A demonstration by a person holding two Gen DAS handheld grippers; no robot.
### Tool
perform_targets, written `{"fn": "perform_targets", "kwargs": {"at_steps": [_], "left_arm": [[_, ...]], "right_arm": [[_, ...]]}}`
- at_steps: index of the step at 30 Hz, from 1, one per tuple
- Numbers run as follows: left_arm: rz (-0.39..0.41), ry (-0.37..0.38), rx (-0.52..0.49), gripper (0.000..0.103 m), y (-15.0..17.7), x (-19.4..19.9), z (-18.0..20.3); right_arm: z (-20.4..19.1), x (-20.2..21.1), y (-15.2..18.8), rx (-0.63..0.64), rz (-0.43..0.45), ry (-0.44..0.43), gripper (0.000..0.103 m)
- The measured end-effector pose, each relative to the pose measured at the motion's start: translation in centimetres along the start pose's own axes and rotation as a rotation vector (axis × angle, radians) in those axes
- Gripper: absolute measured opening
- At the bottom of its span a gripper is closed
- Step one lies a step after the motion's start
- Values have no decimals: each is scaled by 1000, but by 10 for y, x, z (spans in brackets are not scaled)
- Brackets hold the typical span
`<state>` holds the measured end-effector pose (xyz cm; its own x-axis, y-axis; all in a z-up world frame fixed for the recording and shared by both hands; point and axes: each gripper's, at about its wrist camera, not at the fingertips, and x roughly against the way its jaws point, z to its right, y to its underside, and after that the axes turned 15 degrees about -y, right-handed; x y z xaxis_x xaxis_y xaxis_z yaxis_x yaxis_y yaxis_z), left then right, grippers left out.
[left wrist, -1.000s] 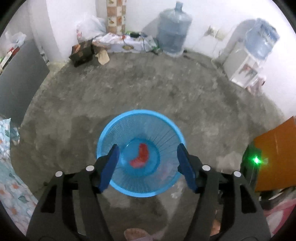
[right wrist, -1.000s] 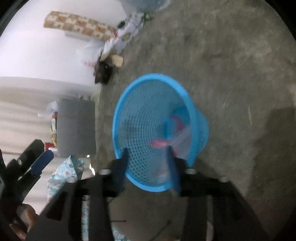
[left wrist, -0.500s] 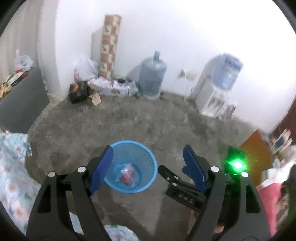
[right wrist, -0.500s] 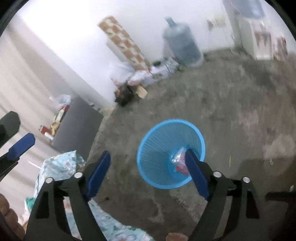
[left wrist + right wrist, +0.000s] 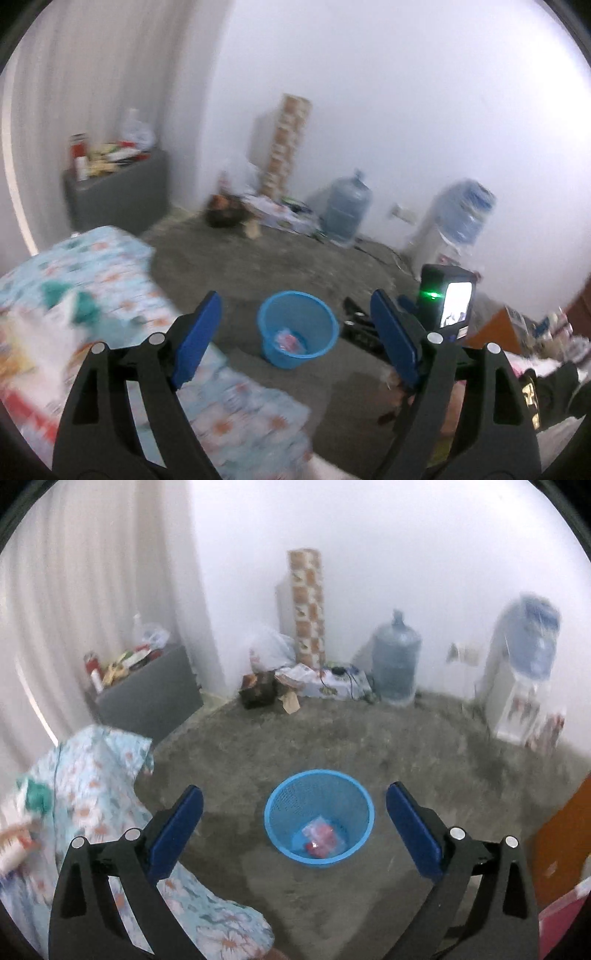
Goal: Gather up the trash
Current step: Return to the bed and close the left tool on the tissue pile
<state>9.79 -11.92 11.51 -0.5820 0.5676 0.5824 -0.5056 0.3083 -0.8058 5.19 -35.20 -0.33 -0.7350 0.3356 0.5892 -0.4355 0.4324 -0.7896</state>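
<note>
Above the floor, both grippers are held tilted downward
Left gripper (image 5: pixel 295 338) and right gripper (image 5: pixel 294 827) are opening, empty; wrappers (image 5: pixel 322 836) are seen inside blue basket (image 5: pixel 284 794), frame centre

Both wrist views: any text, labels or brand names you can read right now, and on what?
None is legible.
Dispenser cabinet: front graphics blurred.
Flat box by the wall: print too small.
Tall patterned roll: pattern only, no words.
Black sleeve: yellow lettering, too blurred.
Device screen: washed out.
</note>
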Motion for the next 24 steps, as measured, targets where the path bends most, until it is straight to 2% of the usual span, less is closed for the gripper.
{"fn": "perform_targets", "kwargs": {"at_steps": [4,7,8,9,13,16,19,22,24], "left_arm": [[94,-144,99,78,16,57,-54],[170,-256,180,78,26,97,-95],[192,-292,218,78,31,111,-111],[202,-309,247,78,32,118,-124],[195,-354,349,78,43,135,-169],[162,-373,398,78,54,131,-192],[135,-366,433,78,60,126,-213],[112,-354,453,78,62,109,-223],[100,-341,466,74,63,103,-229]], "right_arm": [[-31,19,-4,116,39,-9,96],[-43,36,-7,122,105,-204,96],[-49,41,-8,114,128,-298,96],[-55,44,-8,112,140,-331,96],[-83,42,-12,111,129,-473,96],[-108,34,-13,100,82,-623,96],[-135,26,-11,114,20,-736,96],[-153,21,-7,135,-20,-813,96],[-164,18,-5,158,-43,-841,96]]}}
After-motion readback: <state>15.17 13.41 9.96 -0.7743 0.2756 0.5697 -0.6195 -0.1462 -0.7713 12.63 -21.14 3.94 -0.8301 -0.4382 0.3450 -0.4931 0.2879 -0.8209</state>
